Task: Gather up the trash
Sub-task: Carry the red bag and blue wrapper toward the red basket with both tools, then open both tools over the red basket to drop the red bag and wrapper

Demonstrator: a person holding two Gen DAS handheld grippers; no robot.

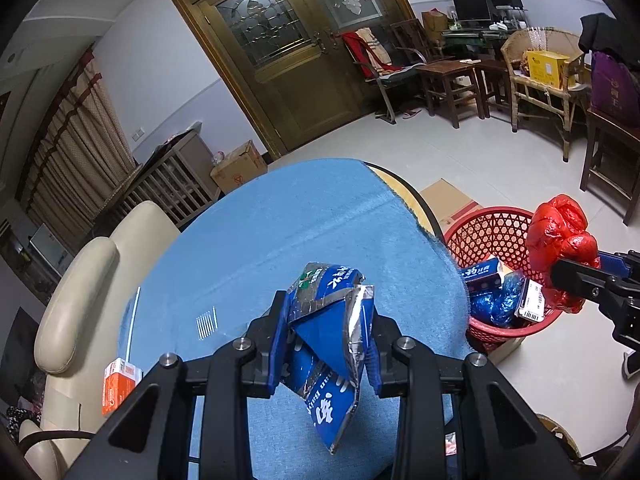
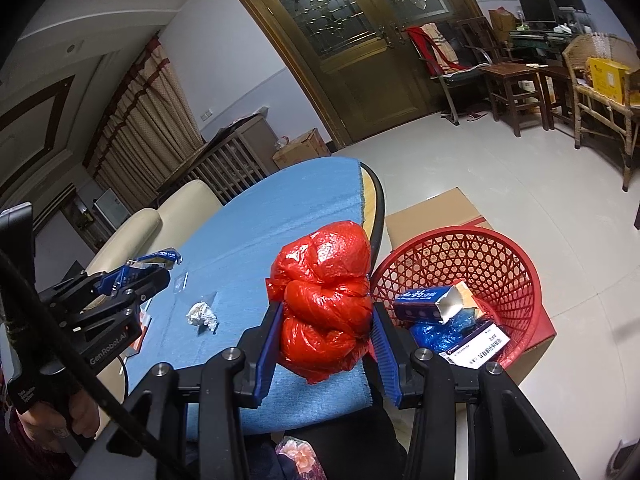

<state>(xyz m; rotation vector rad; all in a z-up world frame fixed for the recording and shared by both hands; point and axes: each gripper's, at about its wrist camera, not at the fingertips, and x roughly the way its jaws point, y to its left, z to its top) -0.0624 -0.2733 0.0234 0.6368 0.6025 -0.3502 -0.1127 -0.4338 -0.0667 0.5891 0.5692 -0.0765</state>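
Left gripper (image 1: 326,336) clamps a crumpled blue snack bag (image 1: 328,344); right gripper (image 2: 326,340) clamps a red plastic bag (image 2: 324,292) beside the red basket (image 2: 516,272).

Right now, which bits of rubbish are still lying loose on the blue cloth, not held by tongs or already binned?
The crumpled white paper wad and the orange carton at the table's edge; nothing grips them.

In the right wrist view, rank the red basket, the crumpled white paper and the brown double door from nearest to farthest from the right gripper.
From the right gripper, which grips a red plastic bag:
1. Red basket: right beside it, on the floor to its right.
2. Crumpled white paper: on the blue tablecloth, to its left.
3. Brown double door: far across the room, on the back wall.
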